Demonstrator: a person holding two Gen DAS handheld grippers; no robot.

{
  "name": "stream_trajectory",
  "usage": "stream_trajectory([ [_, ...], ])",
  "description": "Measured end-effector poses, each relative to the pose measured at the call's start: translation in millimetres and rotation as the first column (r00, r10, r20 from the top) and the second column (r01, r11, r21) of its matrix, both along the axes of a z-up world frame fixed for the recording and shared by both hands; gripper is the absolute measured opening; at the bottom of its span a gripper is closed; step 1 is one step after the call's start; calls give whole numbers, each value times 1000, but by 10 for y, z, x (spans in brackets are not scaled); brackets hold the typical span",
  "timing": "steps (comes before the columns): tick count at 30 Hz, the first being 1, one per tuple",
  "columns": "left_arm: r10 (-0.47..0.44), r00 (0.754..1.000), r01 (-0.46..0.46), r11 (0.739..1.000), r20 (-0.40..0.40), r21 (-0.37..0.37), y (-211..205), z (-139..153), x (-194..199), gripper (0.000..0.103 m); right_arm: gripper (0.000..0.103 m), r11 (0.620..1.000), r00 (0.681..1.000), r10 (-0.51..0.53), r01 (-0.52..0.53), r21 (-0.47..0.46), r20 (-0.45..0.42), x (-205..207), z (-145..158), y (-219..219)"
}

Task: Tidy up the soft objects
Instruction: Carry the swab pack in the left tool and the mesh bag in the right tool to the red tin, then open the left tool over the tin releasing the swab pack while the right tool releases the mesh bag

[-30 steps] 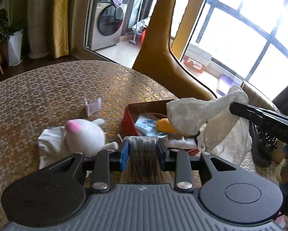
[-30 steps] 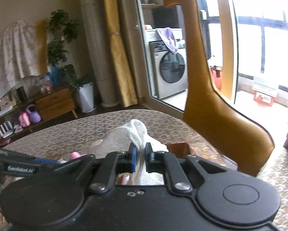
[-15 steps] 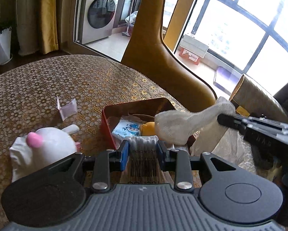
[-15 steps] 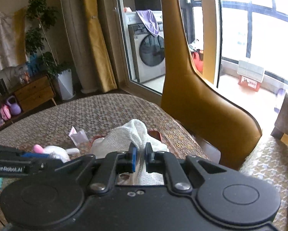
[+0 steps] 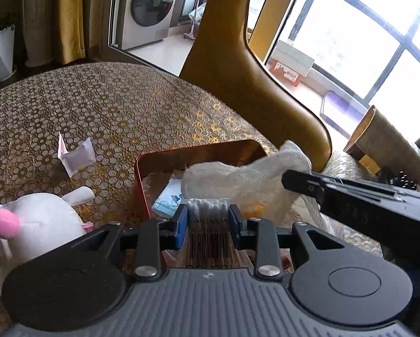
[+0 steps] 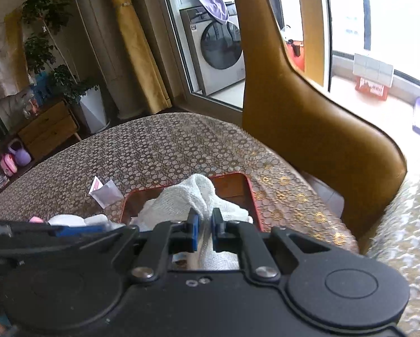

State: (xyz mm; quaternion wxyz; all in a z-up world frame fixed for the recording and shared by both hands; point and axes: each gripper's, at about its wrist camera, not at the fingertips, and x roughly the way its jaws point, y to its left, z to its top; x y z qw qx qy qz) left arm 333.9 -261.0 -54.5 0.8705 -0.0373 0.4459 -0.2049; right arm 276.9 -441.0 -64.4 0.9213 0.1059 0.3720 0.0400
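Left tongs (image 5: 208, 219) grip cotton swabs (image 5: 207, 206); right tongs (image 6: 205, 224) pinch white cloth (image 6: 187, 199) above tin (image 6: 247, 193).

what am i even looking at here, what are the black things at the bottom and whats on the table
There is no robot here. A person holds a two-fingered clamp in each hand, and each clamp carries a wide-angle camera looking forward along its fingers. The black shapes at the bottom of each picture are the clamp bodies.

One picture is from the left hand-held gripper. Its blue pads are shut on a pack of cotton swabs. The other is from the right hand-held gripper, shut on a white knitted cloth; that gripper also shows in the left view, coming in from the right.

Both hang over an open red tin on a table with a gold patterned cloth. The tin holds a small blue-printed packet and something yellow. Beside it lie a white plush toy with a pink nose and a torn white wrapper.
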Motion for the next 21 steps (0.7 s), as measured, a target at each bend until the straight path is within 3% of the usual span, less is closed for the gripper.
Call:
stream_trajectory([
  [10, -12, 1000, 13, 1000, -9, 25, -99, -266, 168, 30, 9, 996, 997, -55, 58, 72, -46, 388, -275, -86],
  [21, -47, 999, 48, 997, -15, 69, -243, -472, 219, 30, 9, 998, 994, -51, 54, 35, -102, 445, -526, -134],
])
